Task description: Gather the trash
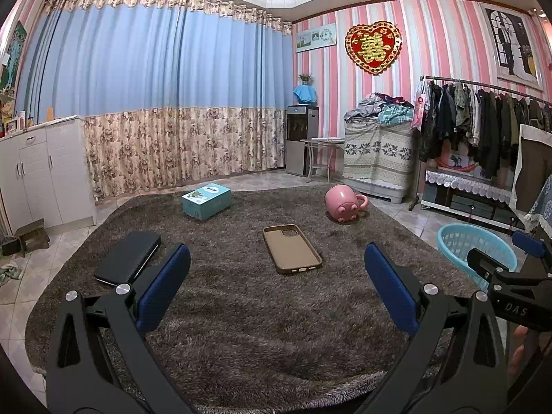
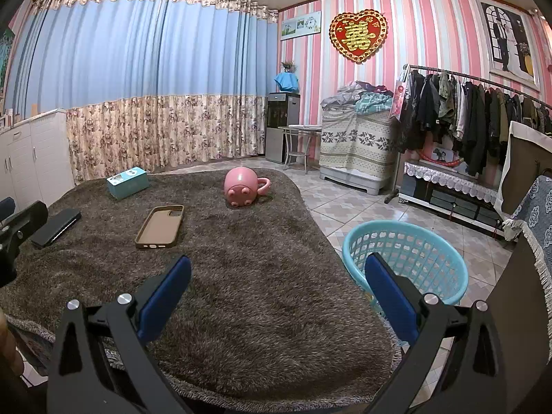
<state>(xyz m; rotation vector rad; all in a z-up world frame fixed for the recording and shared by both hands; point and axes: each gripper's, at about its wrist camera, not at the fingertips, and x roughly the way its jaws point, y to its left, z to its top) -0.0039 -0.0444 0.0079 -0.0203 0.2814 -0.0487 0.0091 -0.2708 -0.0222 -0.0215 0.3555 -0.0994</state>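
Note:
On a shaggy brown cover lie a brown phone case, a teal box, a pink pig mug on its side and a black flat case. My left gripper is open and empty, short of the phone case. My right gripper is open and empty above the cover's near right edge, its right finger in front of a light blue basket. The right view also shows the phone case, the mug, the box and the black case.
The basket stands on the tiled floor to the right of the cover. White cabinets are at the left. A clothes rack, a cloth-covered machine and a water dispenser line the far right wall.

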